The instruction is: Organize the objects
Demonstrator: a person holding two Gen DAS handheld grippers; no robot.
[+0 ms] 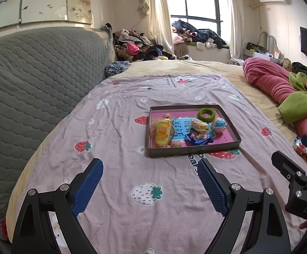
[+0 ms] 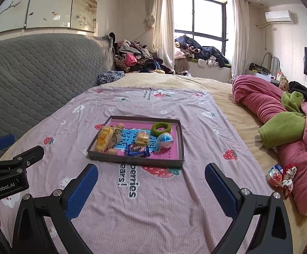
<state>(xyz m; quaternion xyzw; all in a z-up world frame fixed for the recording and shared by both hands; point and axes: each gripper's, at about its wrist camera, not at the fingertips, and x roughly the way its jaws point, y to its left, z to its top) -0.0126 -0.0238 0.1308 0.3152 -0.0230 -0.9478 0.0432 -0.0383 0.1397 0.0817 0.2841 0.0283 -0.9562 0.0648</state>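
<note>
Both sets of jaws spread wide, gripping nothing. Left gripper (image 1: pixel 150 170) poised low over the strawberry-print sheet (image 1: pixel 115 114), blue pads (image 1: pixel 88 188) well apart, bare cloth between them. Right gripper (image 2: pixel 151 175) likewise released, hovering just beside the left one above the same sheet (image 2: pixel 164 211), with printed lettering between its fingers.

Ahead of both, near the fingertips but not touching: shallow dark tray (image 1: pixel 192 148) (image 2: pixel 136 160) with a pink floor, resting flat on the sheet. Inside it, a yellow snack packet (image 1: pixel 162 133) (image 2: pixel 103 138) at the left side, a blue wrapped biscuit (image 1: pixel 200 138) (image 2: pixel 137 149) by the near wall, a small sandwich-cracker pack (image 1: pixel 199 124) (image 2: pixel 142 137) in the middle, a blue-and-white ball (image 1: pixel 219 124) (image 2: pixel 164 140) to the right, a green ring (image 1: pixel 206 113) (image 2: pixel 161 128) in the far right corner.

Off to the right, outside the tray, on the bed edge against the rumpled pink quilt (image 2: pixel 305 152): a red-and-white wrapped candy cluster (image 2: pixel 280 176) (image 1: pixel 300 147), well apart from the tray.

Farther back, grey quilted headboard (image 1: pixel 37 74), heaped clothes (image 2: pixel 136 59), curtained window (image 2: pixel 200 17).
</note>
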